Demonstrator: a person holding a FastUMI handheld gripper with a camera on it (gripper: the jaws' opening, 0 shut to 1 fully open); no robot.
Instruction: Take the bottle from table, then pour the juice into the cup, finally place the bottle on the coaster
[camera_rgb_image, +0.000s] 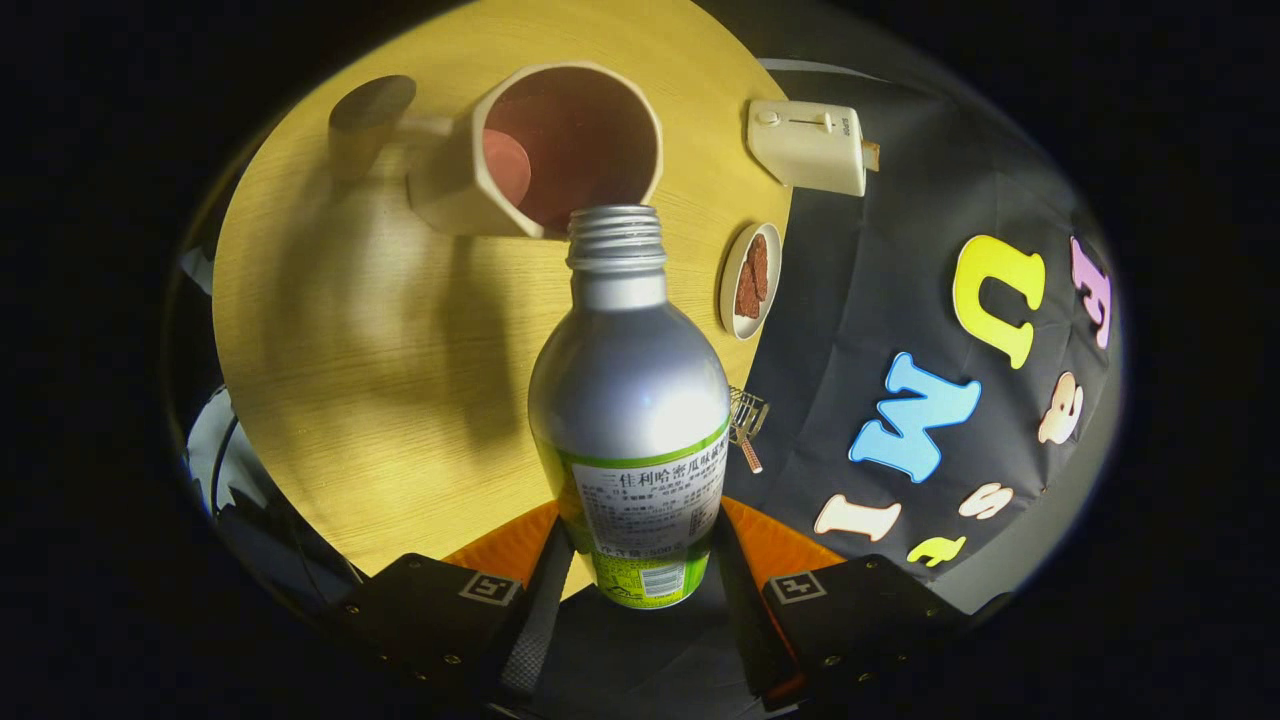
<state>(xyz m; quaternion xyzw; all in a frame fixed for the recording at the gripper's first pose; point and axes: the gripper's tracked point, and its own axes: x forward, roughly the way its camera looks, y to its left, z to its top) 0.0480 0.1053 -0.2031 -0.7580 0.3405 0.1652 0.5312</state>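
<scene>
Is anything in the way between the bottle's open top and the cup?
No. The gripper is shut on the silver bottle, and its uncapped mouth sits right at the rim of the beige cup. Nothing visible lies between them. The small dish and the toaster stand off to the side.

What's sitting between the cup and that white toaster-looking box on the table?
Nothing: in the gripper view, bare table runs between the cup and the toaster. The gripper is shut on the bottle.

Bottle (628, 400) between the fingers: satin metal, glossy paper label. Cup (535, 150) beyond: matt ceramic. Table (340, 380): smooth wood-grain.
</scene>
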